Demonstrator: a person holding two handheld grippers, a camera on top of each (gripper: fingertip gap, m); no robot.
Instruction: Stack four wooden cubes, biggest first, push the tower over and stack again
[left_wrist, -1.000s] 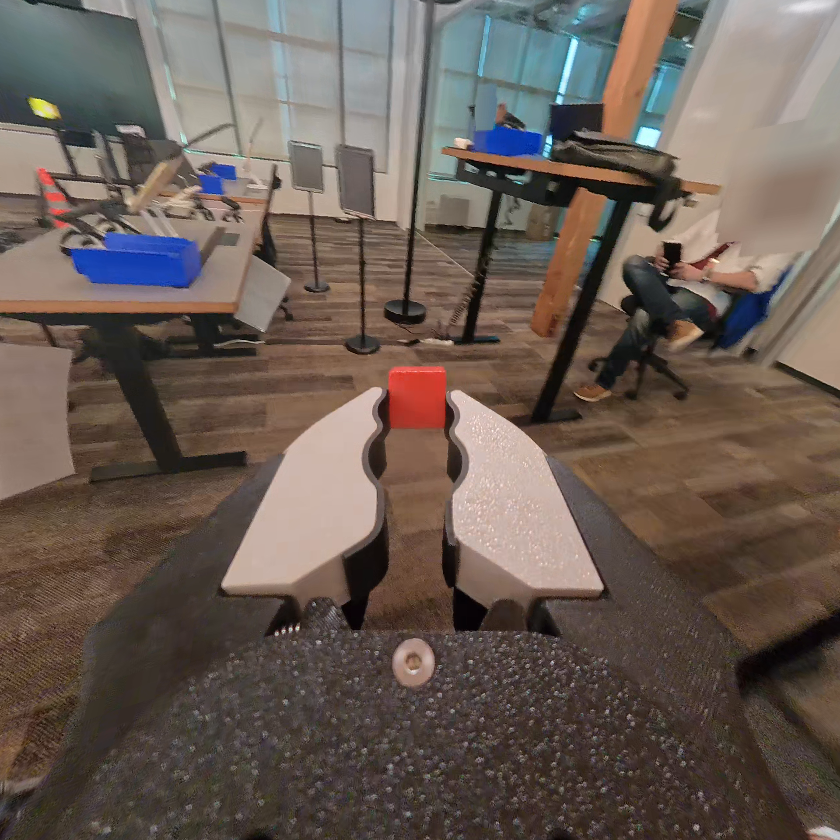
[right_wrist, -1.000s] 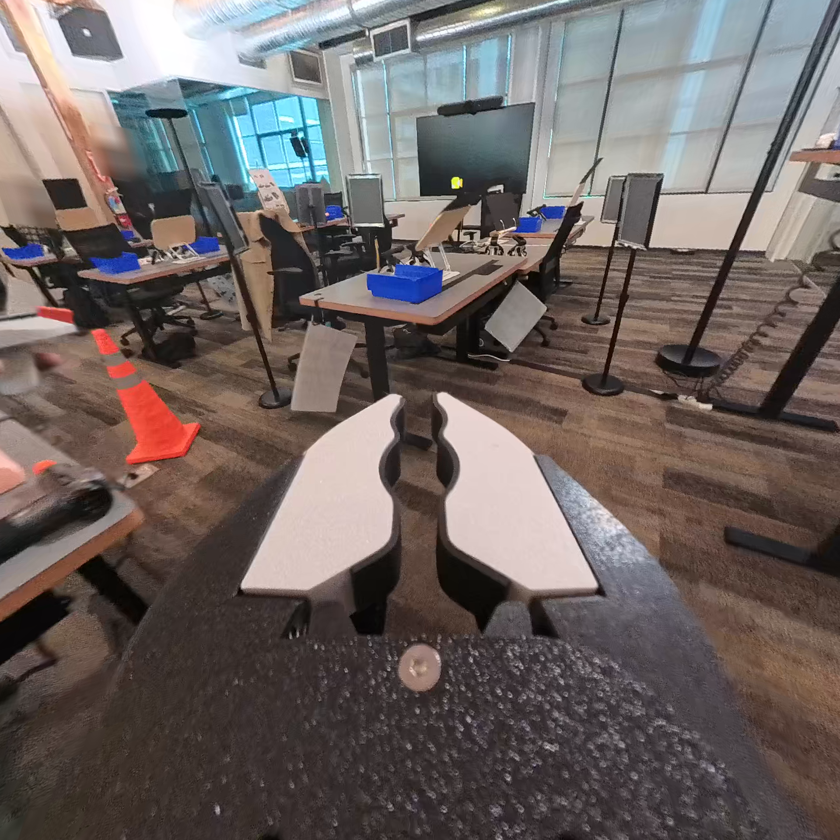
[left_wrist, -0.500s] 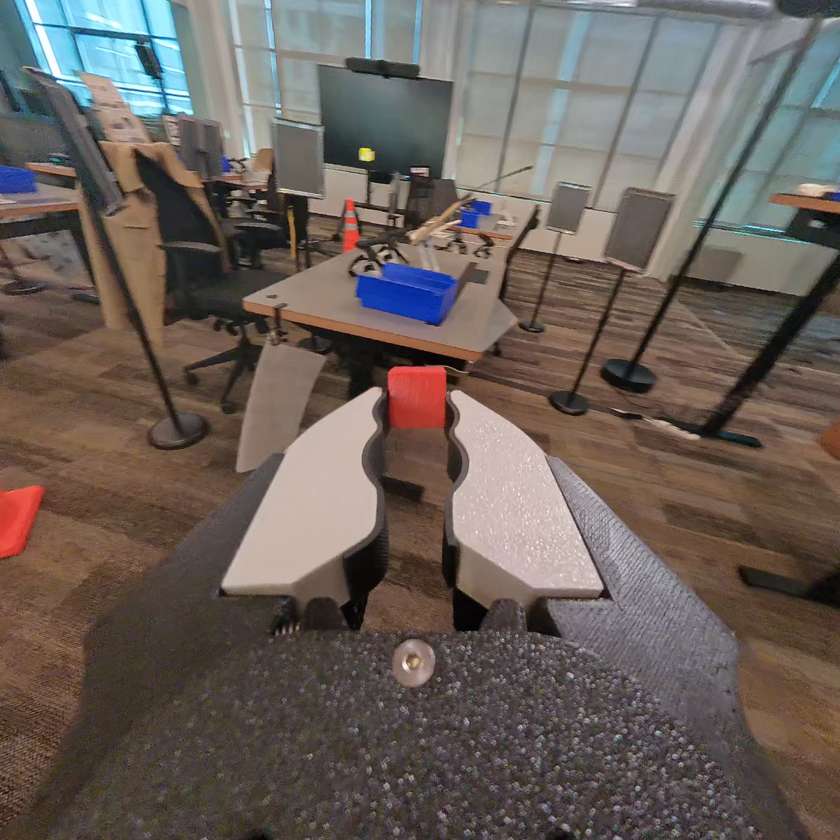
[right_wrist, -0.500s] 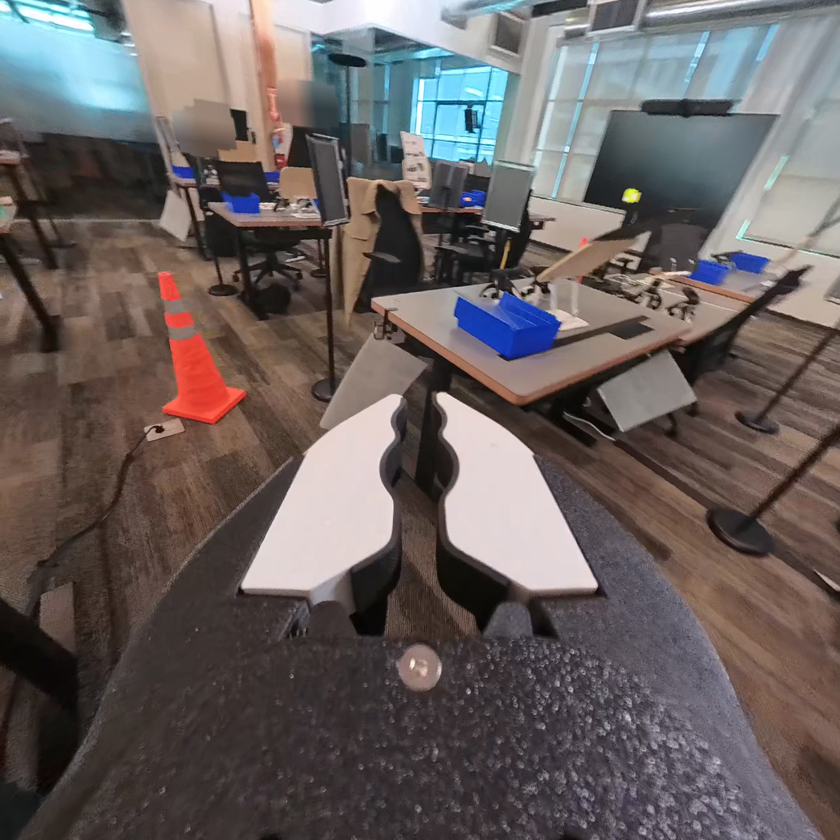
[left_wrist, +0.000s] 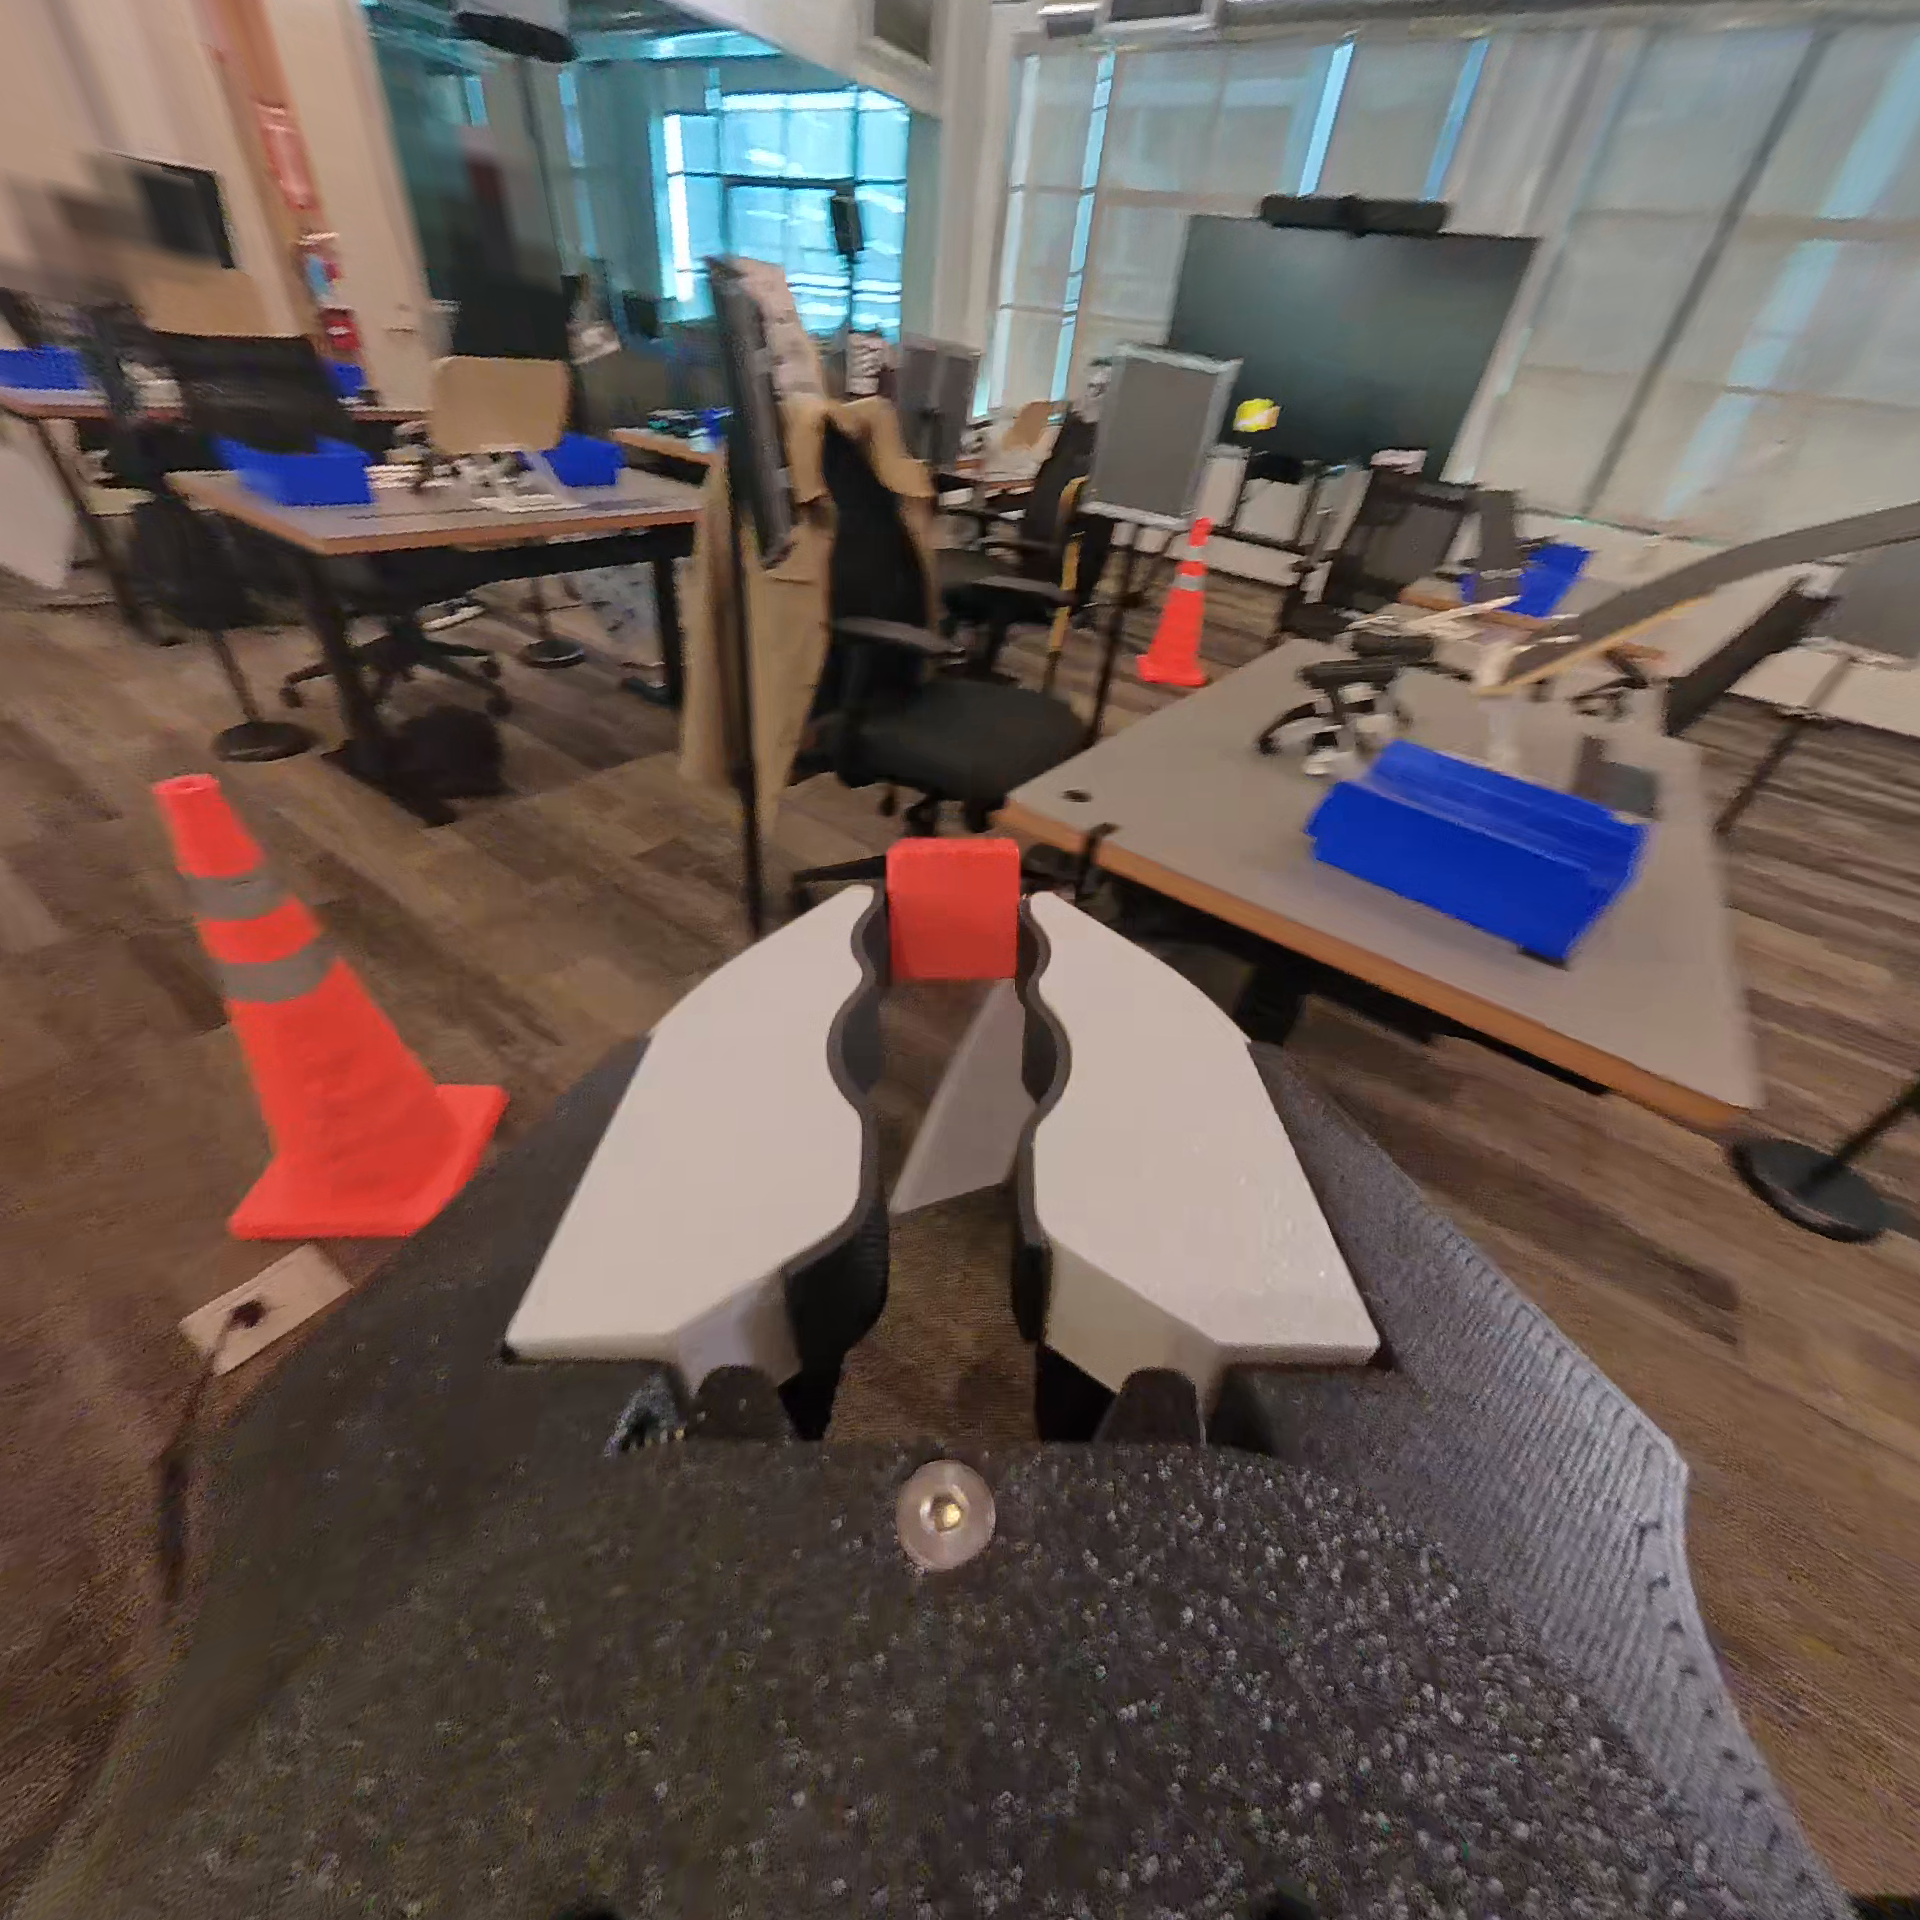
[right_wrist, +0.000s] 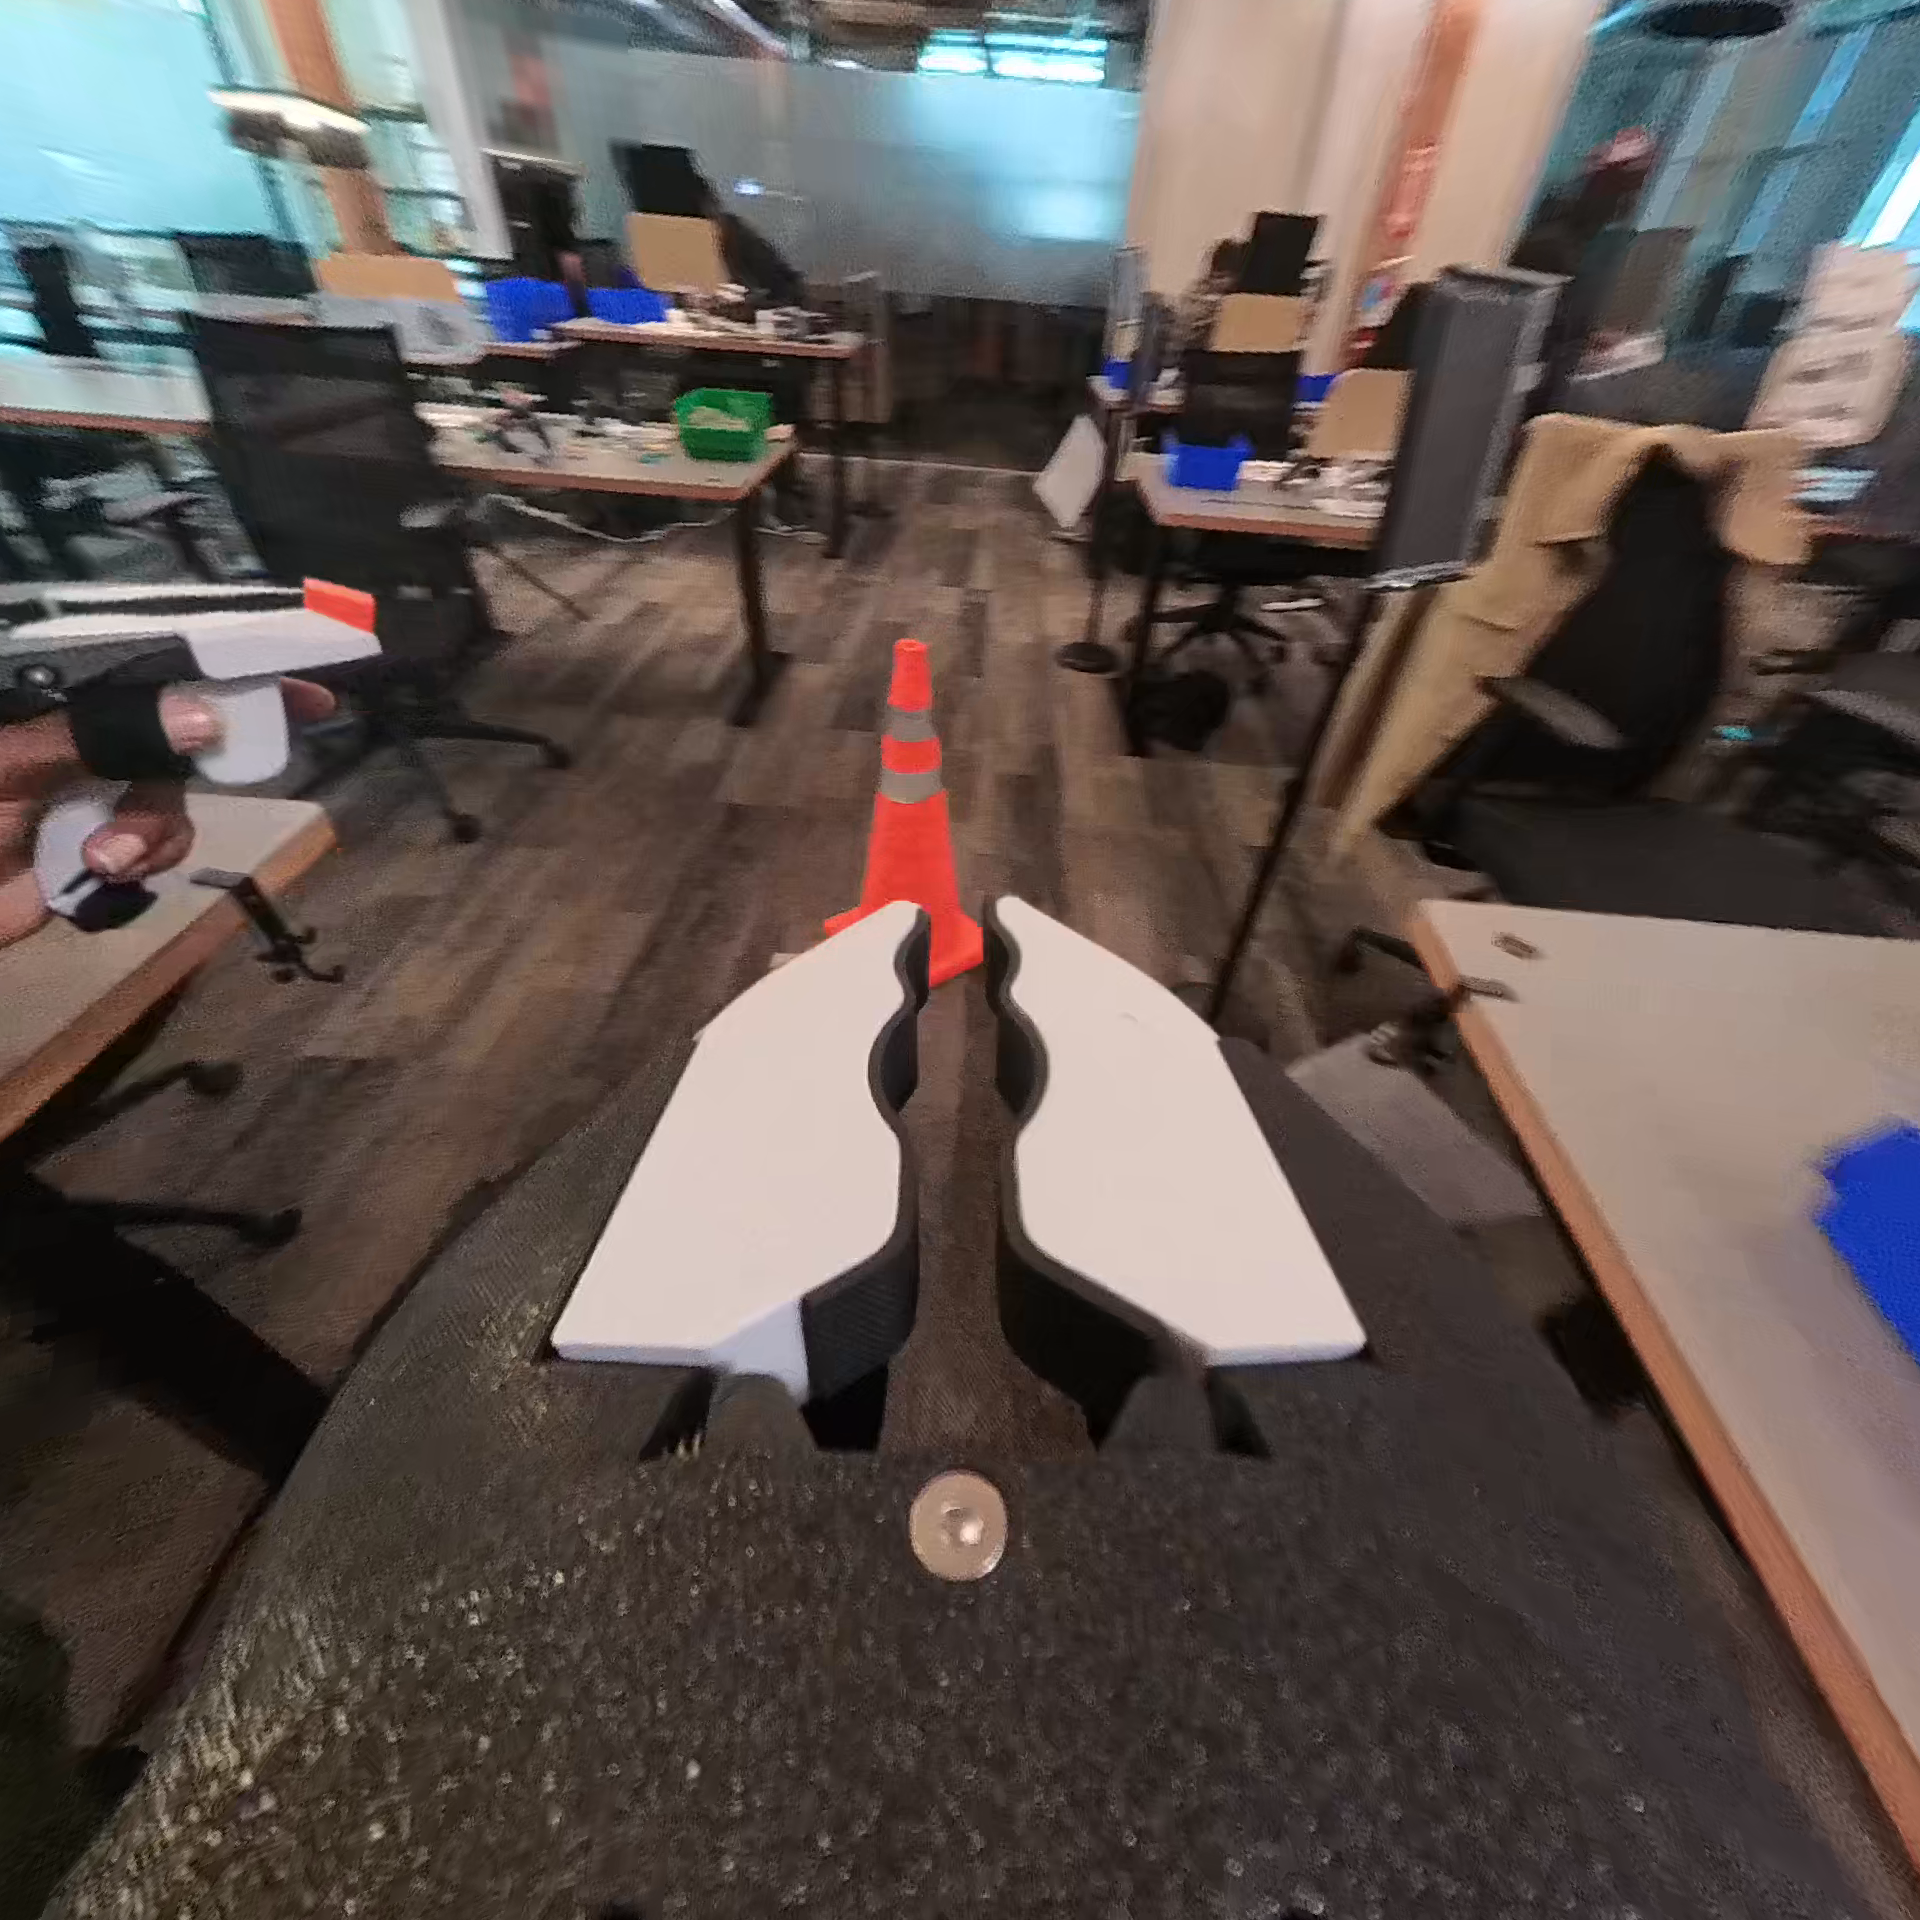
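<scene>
I'm carrying both grippers high over the office floor (right_wrist: 582, 935), so the biggest risk I'm judging is the grey table (left_wrist: 1226, 821) edge and the orange traffic cone (left_wrist: 312, 1039) below: a careless swing could clip either. Next, the small red block (left_wrist: 952, 909) could slip, since I'm only pinching it at the very tips and it is sticking out past them. The left gripper (left_wrist: 952, 935) is squeezing that block from both sides. The right gripper (right_wrist: 951, 935) is showing a narrow gap with nothing between its fingers, the cone merely showing through behind.
</scene>
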